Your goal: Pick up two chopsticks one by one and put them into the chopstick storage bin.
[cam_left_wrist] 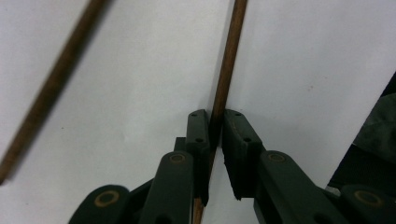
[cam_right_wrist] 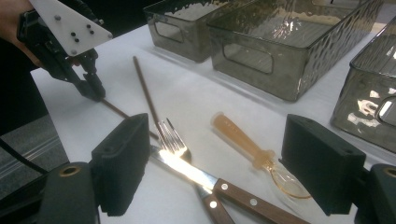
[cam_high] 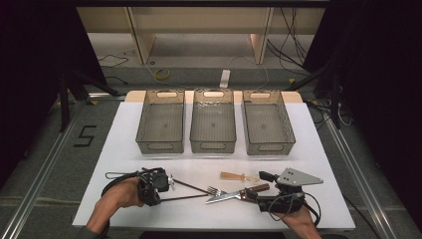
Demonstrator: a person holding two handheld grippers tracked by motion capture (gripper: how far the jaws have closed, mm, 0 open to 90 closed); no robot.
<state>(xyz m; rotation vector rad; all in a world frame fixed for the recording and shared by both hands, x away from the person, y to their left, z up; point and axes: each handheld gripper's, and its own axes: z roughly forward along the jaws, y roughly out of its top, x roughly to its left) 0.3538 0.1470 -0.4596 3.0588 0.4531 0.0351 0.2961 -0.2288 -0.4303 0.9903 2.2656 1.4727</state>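
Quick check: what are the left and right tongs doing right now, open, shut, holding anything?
Left tongs: shut on one brown chopstick lying on the table.
Right tongs: open, holding nothing, above the fork and knife.

Two thin brown chopsticks lie on the white tabletop (cam_high: 124, 129), near its front edge. One chopstick (cam_left_wrist: 228, 65) runs lengthwise between the jaws of the left hand-held gripper (cam_left_wrist: 215, 116), which pinch its sides. The other chopstick (cam_left_wrist: 51, 88) lies loose just beside it, at a slight angle, its far end near a fork (cam_high: 215, 190).
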